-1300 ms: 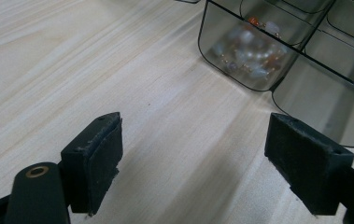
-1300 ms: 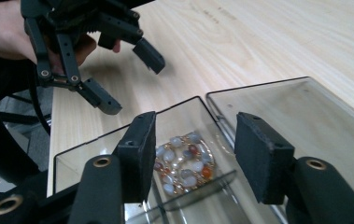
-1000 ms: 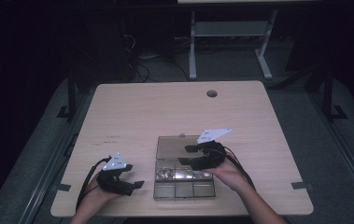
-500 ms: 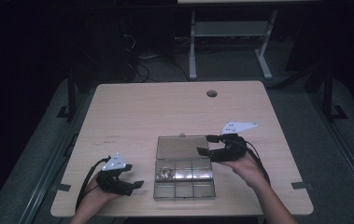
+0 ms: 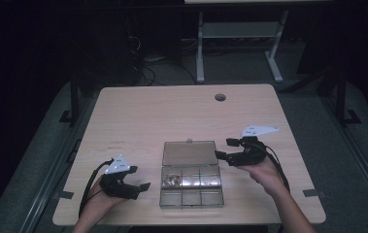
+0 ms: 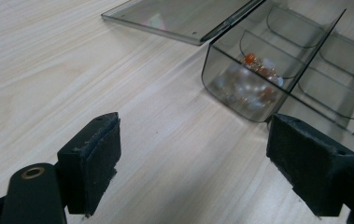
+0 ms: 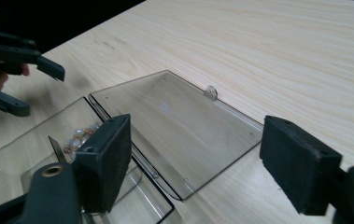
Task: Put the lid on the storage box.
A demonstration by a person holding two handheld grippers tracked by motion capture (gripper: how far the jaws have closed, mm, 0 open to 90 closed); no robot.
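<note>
Lying between grippers: open box (image 5: 191,180)

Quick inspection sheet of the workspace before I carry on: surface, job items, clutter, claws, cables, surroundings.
Surface: light wooden table, round hole near far edge.
Job's things: clear compartment box, lid open flat on the table; beads in one compartment at the left end, next to the lid.
Clutter: nothing seen.
Grippers: left claw open, left of box; right claw open, at lid's right edge; both hand-held, empty.
Cables: one trails from each gripper toward the person.
Surroundings: dark room, a metal frame's white legs and floor cables beyond.
</note>
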